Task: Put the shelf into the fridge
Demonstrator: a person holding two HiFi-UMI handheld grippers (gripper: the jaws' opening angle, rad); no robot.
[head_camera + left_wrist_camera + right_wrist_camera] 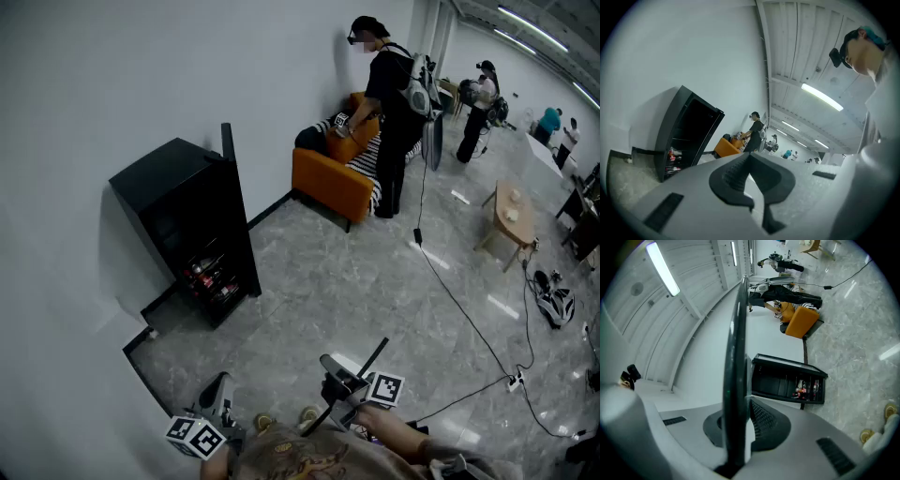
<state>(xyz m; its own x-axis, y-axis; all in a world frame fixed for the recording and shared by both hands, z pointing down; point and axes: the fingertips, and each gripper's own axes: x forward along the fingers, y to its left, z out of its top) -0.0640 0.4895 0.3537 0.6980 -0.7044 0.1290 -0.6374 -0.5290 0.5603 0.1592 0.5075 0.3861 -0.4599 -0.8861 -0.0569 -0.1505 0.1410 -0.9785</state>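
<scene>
My right gripper clamps the dark shelf edge-on; my left gripper has its jaws together, empty. The black fridge stands open, well apart (drinks low inside) — carrying it over and sliding it in remain.

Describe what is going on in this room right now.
A person stands back from the black fridge, whose door is open, with bottles low inside it. The right claw is shut on the dark shelf, seen edge-on. The left claw is shut with nothing in it. The shelf is not yet in the fridge.
</scene>
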